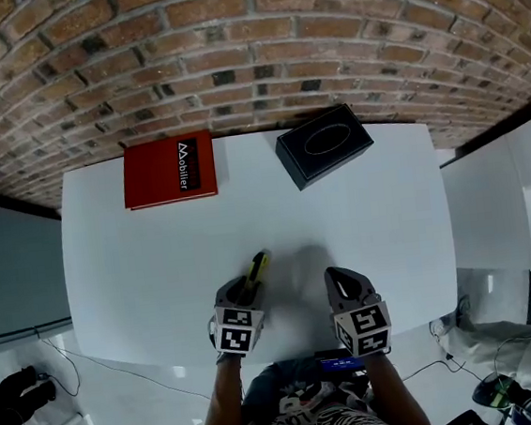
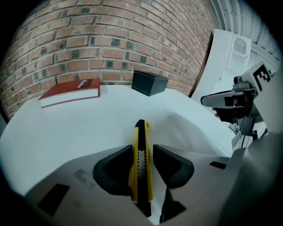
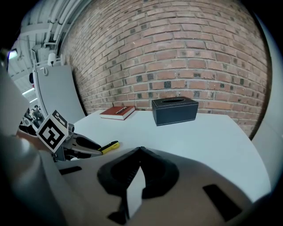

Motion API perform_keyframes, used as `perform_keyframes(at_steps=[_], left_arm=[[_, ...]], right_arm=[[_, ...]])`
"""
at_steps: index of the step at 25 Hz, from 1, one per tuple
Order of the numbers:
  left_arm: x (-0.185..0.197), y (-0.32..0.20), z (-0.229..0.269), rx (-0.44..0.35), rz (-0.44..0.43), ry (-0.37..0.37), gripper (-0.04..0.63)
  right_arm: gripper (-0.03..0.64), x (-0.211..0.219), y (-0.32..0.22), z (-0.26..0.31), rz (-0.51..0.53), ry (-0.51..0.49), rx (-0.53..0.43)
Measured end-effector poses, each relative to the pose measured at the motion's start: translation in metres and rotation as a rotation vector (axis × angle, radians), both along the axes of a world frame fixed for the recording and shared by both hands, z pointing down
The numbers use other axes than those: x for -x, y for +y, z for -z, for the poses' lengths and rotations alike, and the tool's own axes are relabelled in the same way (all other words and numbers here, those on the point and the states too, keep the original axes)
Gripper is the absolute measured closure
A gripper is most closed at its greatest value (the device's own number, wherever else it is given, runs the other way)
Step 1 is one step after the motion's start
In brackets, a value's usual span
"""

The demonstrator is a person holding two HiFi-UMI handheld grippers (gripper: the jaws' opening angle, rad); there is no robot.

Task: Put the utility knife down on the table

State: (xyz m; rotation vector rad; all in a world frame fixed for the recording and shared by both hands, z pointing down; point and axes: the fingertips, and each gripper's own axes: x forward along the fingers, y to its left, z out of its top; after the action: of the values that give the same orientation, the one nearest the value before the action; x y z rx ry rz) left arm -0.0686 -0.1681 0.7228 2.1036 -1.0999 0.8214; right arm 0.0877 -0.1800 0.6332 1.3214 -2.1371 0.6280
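Note:
A yellow and black utility knife (image 1: 257, 270) (image 2: 140, 163) is held in my left gripper (image 1: 248, 292) (image 2: 141, 151), which is shut on its body. Its tip points away from me over the near part of the white table (image 1: 157, 256). I cannot tell whether the knife touches the tabletop. In the right gripper view the knife's tip (image 3: 109, 146) sticks out of the left gripper (image 3: 75, 145). My right gripper (image 1: 340, 279) (image 3: 140, 150) hovers just to the right, shut, with nothing between its jaws.
A red book (image 1: 169, 170) (image 2: 70, 92) (image 3: 117, 111) lies at the table's far left. A black tissue box (image 1: 324, 144) (image 2: 150, 82) (image 3: 175, 110) stands at the far middle. Behind both is a brick wall. White panels stand right of the table.

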Motion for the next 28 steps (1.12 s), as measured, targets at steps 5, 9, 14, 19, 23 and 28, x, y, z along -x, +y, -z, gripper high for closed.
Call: perform_keyframes(at_steps=[5, 9, 14, 19, 23, 28], left_arm=[[0.001, -0.001, 0.004, 0.0, 0.007, 0.019, 0.444], [0.005, -0.003, 0.015, -0.024, 0.025, 0.027, 0.443], [0.015, -0.009, 0.044, -0.1, 0.065, 0.049, 0.443], [0.021, -0.012, 0.078, -0.181, 0.102, 0.092, 0.47], [0.026, -0.012, 0.102, -0.249, 0.13, 0.085, 0.499], [0.034, -0.005, 0.126, -0.316, 0.167, 0.081, 0.575]], right_arm=[[0.617, 0.004, -0.001, 0.008, 0.007, -0.002, -0.015], [0.617, 0.005, 0.0, 0.015, 0.009, -0.003, -0.032], [0.617, 0.012, -0.001, 0.03, 0.022, -0.01, -0.072], [0.617, 0.021, 0.005, 0.048, 0.041, -0.016, -0.112], [0.617, 0.022, 0.011, 0.06, 0.045, -0.016, -0.148], [0.617, 0.026, 0.024, 0.071, 0.049, -0.026, -0.184]])
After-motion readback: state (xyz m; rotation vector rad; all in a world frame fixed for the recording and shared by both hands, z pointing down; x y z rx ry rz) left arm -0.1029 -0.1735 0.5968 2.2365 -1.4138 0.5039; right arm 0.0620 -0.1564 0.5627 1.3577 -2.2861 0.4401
